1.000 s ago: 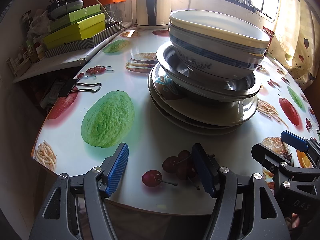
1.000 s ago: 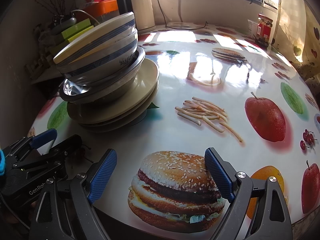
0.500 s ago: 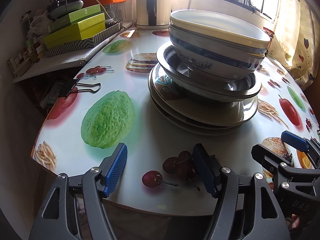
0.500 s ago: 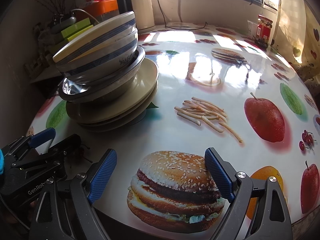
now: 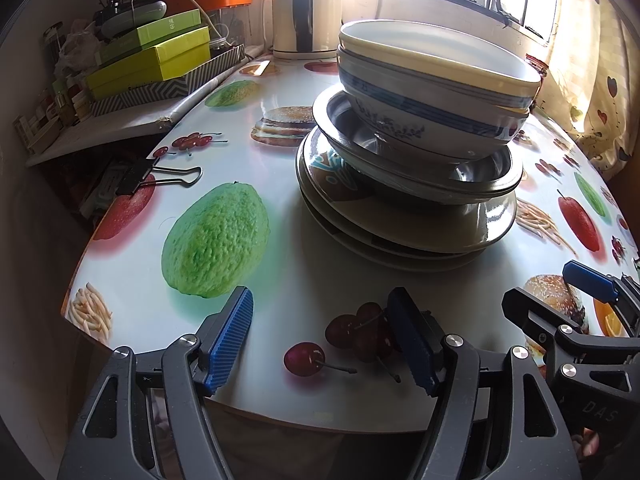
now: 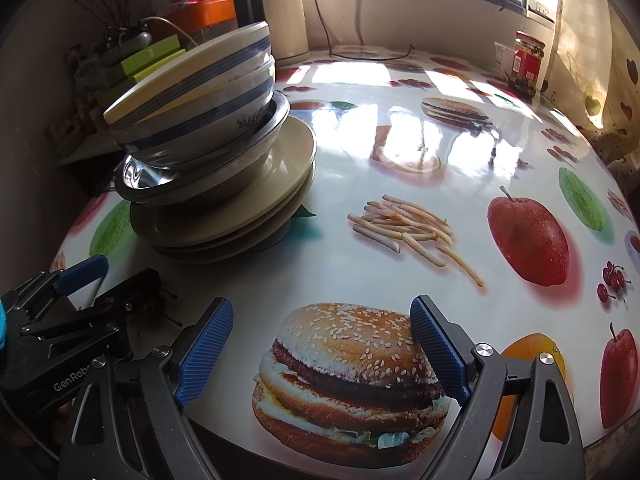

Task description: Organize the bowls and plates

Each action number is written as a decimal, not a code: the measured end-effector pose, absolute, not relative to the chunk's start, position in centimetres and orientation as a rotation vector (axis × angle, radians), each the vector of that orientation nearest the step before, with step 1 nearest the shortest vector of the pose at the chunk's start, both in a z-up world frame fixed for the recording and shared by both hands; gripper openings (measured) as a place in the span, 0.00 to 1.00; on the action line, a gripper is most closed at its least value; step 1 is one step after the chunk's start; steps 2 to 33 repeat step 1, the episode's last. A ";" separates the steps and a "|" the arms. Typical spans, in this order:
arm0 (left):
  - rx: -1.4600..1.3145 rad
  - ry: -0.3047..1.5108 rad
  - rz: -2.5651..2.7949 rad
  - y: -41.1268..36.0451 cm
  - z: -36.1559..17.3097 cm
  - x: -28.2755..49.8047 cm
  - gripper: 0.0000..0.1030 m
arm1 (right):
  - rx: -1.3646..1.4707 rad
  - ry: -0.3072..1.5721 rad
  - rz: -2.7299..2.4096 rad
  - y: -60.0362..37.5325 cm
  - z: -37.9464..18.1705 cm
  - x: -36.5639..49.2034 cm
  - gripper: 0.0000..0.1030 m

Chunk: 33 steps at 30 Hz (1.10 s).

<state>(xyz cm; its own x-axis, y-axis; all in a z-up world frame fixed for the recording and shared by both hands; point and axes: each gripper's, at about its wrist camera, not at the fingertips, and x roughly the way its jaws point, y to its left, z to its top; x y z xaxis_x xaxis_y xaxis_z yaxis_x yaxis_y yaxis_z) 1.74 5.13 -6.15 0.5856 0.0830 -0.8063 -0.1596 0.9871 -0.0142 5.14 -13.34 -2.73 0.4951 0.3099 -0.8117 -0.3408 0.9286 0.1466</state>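
Note:
One stack of dishes stands on the table. A cream bowl [image 5: 436,52] sits in a blue-banded bowl [image 5: 420,116], which rests in a steel dish [image 5: 472,184] on several beige plates [image 5: 400,224]. My left gripper [image 5: 320,304] is open and empty near the table's front edge, a short way in front of the stack. In the right wrist view the same stack [image 6: 200,92] is at the left. My right gripper [image 6: 320,308] is open and empty over a printed burger, right of the stack. Each gripper shows in the other's view: right [image 5: 548,292], left [image 6: 124,276].
The tablecloth [image 5: 320,272] is printed with fruit, fries and burgers. A binder clip [image 5: 160,174] lies at the left edge. Green boxes [image 5: 156,60] and a kettle [image 5: 304,8] stand at the back left, and a red-lidded jar [image 6: 528,60] at the back right.
The left gripper's jaws have spread slightly. Both hands and the stack have kept their places.

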 end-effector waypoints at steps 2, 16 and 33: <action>-0.088 0.935 0.142 5.1 -6.2 1.7 0.69 | -0.035 0.976 0.394 -13.3 -2.7 5.1 0.89; -0.088 0.935 0.142 5.1 -6.2 1.7 0.69 | -0.035 0.976 0.394 -13.3 -2.7 5.1 0.89; -0.088 0.935 0.142 5.1 -6.2 1.7 0.69 | -0.035 0.976 0.394 -13.3 -2.7 5.1 0.89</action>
